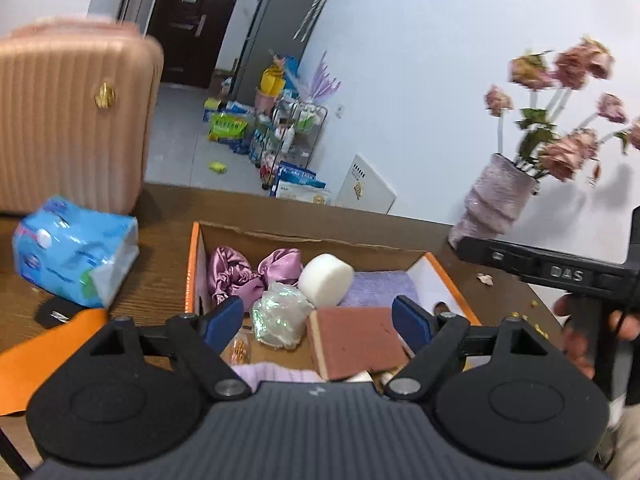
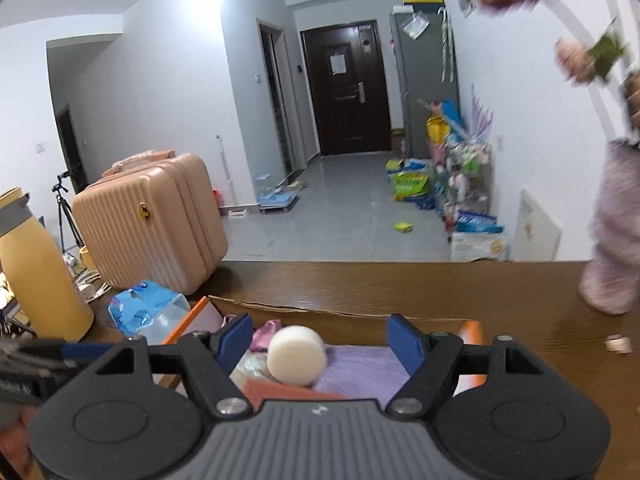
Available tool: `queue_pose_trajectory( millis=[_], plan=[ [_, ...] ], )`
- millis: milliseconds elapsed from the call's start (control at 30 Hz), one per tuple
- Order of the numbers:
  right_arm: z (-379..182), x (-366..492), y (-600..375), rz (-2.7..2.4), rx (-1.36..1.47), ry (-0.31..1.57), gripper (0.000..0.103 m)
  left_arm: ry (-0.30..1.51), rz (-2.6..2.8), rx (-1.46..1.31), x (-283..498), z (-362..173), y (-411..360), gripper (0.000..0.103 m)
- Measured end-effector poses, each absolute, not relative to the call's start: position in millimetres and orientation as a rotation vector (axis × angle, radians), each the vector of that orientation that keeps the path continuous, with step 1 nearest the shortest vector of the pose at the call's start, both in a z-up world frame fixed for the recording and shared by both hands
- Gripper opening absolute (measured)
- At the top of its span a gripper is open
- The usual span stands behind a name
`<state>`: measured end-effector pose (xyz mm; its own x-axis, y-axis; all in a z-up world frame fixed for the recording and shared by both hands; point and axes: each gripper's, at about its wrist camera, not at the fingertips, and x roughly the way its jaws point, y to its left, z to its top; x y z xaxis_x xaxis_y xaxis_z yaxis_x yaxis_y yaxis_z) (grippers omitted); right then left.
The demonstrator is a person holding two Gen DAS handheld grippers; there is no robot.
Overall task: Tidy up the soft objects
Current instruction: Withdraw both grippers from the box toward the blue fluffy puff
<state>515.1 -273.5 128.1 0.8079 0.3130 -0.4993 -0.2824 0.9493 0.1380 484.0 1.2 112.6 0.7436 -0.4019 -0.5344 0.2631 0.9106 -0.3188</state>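
An open cardboard box (image 1: 193, 264) with orange edges stands on the wood-grain surface (image 1: 160, 216). Inside it lie a shiny pink satin scrunchie (image 1: 248, 272), a white round foam sponge (image 1: 326, 279), a crinkled iridescent wrap (image 1: 278, 316), a lilac towel (image 1: 380, 288) and a brick-red flat sponge (image 1: 360, 340). The left gripper (image 1: 320, 320) hangs over the box, jaws wide and holding nothing. The right gripper (image 2: 320, 344) is wide too, also empty. Its body, seen from the left wrist, reads "DAS". A soft blue tissue pack (image 1: 76, 248) lies left of the box.
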Motion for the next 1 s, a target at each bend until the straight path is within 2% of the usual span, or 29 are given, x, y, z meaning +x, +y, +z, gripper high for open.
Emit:
queue_pose_trajectory(
  millis=[167, 233, 333, 533, 667, 833, 1000],
  plan=[
    [162.3, 438.7, -302.3, 0.259, 0.028, 0.493, 0.082, 0.571, -0.314, -0.118, 420.0, 139.5, 3.1, 0.087],
    [167.7, 400.1, -308.9, 0.228, -0.003, 0.455, 0.084, 0.507, -0.284, -0.066, 387.0, 143.2, 3.9, 0.096],
    [162.8, 341.2, -310.9, 0.178, -0.058, 0.380, 0.084, 0.446, -0.234, 0.003, 339.3, 137.2, 2.2, 0.098],
    [125.1, 223.7, -307.3, 0.152, -0.110, 0.282, 0.088, 0.408, -0.249, -0.048, 241.3, 104.5, 1.6, 0.100],
    [87.3, 166.5, -303.9, 0.226, -0.038, 0.304, 0.089, 0.412, -0.283, -0.080, 183.3, 80.7, -1.4, 0.101],
    [42.5, 130.5, -302.6, 0.239, 0.032, 0.402, 0.090, 0.451, -0.277, -0.066, 144.2, 58.9, -8.8, 0.101],
    [27.4, 117.5, -308.8, 0.216, 0.078, 0.432, 0.089, 0.460, -0.278, -0.034, 136.2, 52.4, -15.9, 0.101]
  ],
)
